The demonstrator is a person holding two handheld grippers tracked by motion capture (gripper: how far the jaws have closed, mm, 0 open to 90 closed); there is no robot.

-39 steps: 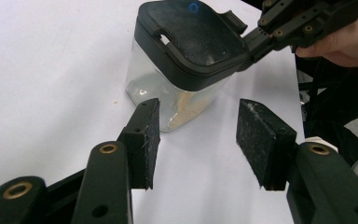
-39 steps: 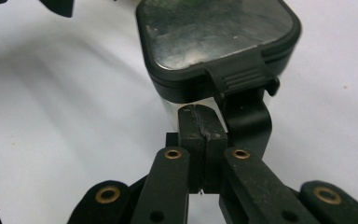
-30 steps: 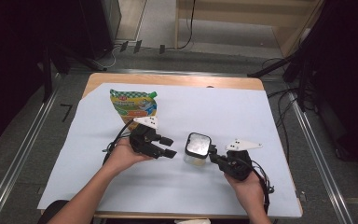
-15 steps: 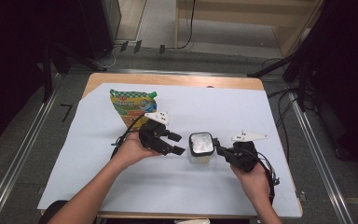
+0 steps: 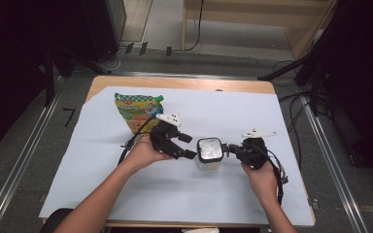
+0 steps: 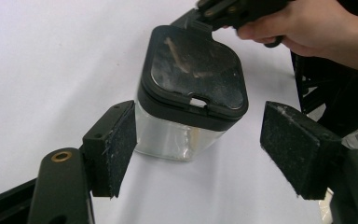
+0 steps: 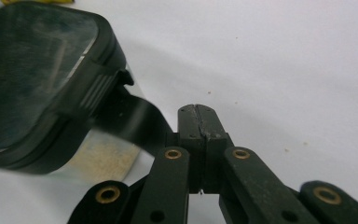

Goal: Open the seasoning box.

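A clear square container (image 5: 209, 162) with a black lid (image 6: 195, 70) stands on the white sheet at mid-table. My left gripper (image 5: 190, 146) comes at it from the left. Its jaws have just been opening, and the container's near corner (image 6: 177, 137) sits between the pads (image 6: 292, 143) without being pressed. My right gripper (image 5: 231, 147) is shut and points at the lid's right edge. In the right gripper view its closed tips (image 7: 198, 112) hold nothing, and a black flap (image 7: 130, 114) from the lid lies against the left finger.
A green and yellow printed pouch (image 5: 135, 109) lies flat at the back left, behind the left hand. The white sheet (image 5: 291, 121) covers most of the wooden table (image 5: 184, 83). Cables trail from both grippers towards the person.
The left gripper has moved right, up to the container, and its jaws have spread wider. The right gripper has shifted slightly away from the person, staying shut at the lid's edge.
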